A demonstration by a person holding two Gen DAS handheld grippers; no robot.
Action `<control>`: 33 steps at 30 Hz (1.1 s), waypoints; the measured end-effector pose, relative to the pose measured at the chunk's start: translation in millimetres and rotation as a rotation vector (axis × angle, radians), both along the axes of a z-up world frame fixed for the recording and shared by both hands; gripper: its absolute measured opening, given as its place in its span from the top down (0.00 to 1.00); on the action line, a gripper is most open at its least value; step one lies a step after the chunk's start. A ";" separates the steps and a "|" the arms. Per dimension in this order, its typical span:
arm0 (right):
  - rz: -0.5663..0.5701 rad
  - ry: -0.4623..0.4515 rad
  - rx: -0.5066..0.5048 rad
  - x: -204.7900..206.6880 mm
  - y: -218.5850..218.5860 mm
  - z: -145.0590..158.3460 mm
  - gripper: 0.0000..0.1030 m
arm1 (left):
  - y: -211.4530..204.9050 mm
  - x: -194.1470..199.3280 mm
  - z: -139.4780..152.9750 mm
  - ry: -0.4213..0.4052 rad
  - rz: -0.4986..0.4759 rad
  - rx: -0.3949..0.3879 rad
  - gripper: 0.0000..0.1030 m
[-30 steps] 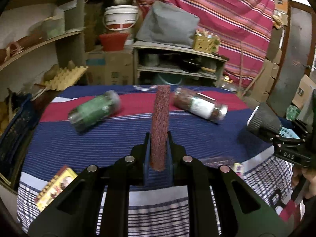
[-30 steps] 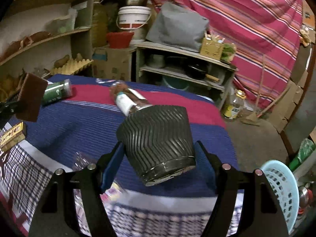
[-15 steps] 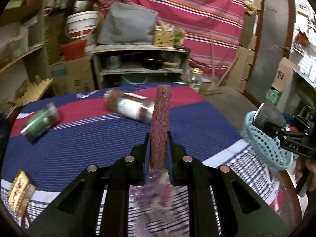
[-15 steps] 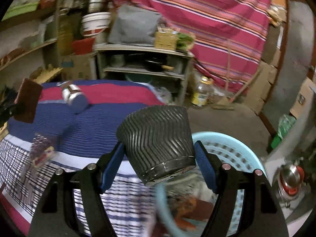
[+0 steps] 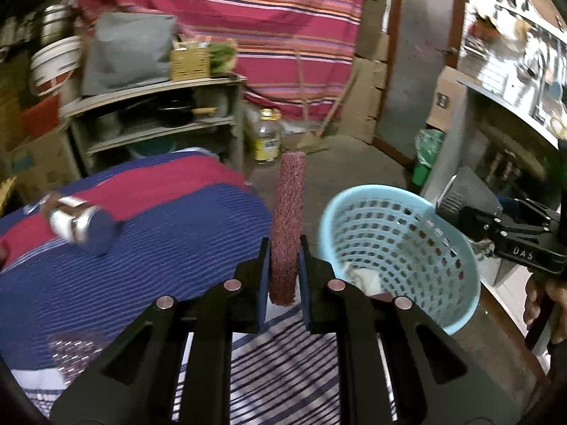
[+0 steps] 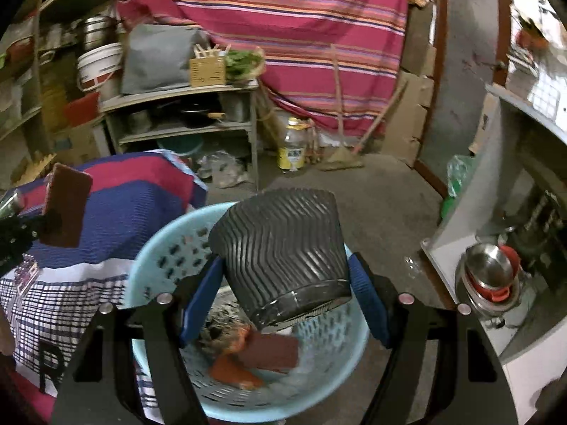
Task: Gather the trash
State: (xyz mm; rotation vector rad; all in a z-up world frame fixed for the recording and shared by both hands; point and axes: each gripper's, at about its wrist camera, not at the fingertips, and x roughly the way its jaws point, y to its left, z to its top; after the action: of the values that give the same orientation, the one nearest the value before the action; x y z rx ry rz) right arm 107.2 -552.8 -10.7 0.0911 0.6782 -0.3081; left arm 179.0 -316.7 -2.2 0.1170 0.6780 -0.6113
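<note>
My left gripper (image 5: 284,248) is shut on a thin maroon scouring pad (image 5: 287,212) that stands upright between its blue pads, just left of the light blue basket (image 5: 418,248). My right gripper (image 6: 283,265) is shut on a dark ribbed plastic cup (image 6: 280,248), held right above the light blue basket (image 6: 170,248). Inside that basket lie a maroon pad (image 6: 273,352) and orange scraps (image 6: 230,368). From the right wrist view the scouring pad (image 6: 67,205) shows at the left over the table. The cup (image 5: 464,194) appears at the right in the left wrist view.
The table with a blue, red and checked cloth (image 5: 149,248) carries a lying jar (image 5: 78,223) and a clear wrapper (image 5: 71,350). A shelf unit (image 6: 184,113), a plastic bottle (image 6: 292,145) and a broom (image 6: 340,156) stand behind. A steel pot (image 6: 489,272) sits at the right.
Both grippers have swung right from over the table to the light blue basket, each keeping its hold. The cup now hangs above the basket and the scouring pad is beside its rim.
</note>
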 end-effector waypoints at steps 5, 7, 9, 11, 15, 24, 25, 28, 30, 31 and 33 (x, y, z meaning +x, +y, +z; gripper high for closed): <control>-0.024 0.006 0.015 -8.5 -18.5 -10.2 0.30 | -37.4 -2.4 -5.9 0.006 -0.051 -0.004 0.87; -0.033 0.005 0.022 -11.0 -22.3 -12.7 0.30 | -50.6 -4.5 -6.2 0.006 -0.072 -0.002 0.87; -0.035 0.004 0.025 -13.7 -25.7 -14.7 0.30 | -64.5 -7.5 -5.2 0.004 -0.095 -0.006 0.87; -0.038 0.004 0.027 -13.4 -24.9 -15.8 0.30 | -72.6 -10.1 -2.9 0.000 -0.108 -0.010 0.86; -0.039 0.007 0.028 -13.8 -26.0 -17.4 0.30 | -84.1 -13.6 -0.9 0.000 -0.124 -0.023 0.74; -0.036 0.006 0.033 -12.9 -23.6 -21.4 0.30 | -59.0 -18.9 7.4 -0.033 -0.042 -0.028 0.24; -0.034 0.006 0.040 -11.4 -22.3 -23.2 0.30 | -50.9 -20.6 8.3 -0.046 -0.017 -0.024 0.20; -0.024 0.008 0.054 -5.2 -15.5 -29.3 0.30 | -27.7 -23.5 12.3 -0.083 0.072 -0.014 0.08; -0.011 0.012 0.055 -0.5 -8.1 -33.3 0.30 | -11.1 -23.9 15.5 -0.092 0.129 -0.015 0.05; -0.003 0.017 0.055 3.3 -3.6 -35.9 0.30 | -4.0 -25.0 17.0 -0.095 0.147 -0.015 0.05; 0.007 0.028 0.059 10.8 3.8 -40.0 0.30 | 7.6 -26.4 20.8 -0.107 0.175 -0.010 0.05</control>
State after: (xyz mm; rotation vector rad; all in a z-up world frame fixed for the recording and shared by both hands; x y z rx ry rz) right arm 118.1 -549.0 -50.8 0.1404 0.7154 -0.2830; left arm 152.6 -309.1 18.6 0.0796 0.5745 -0.4369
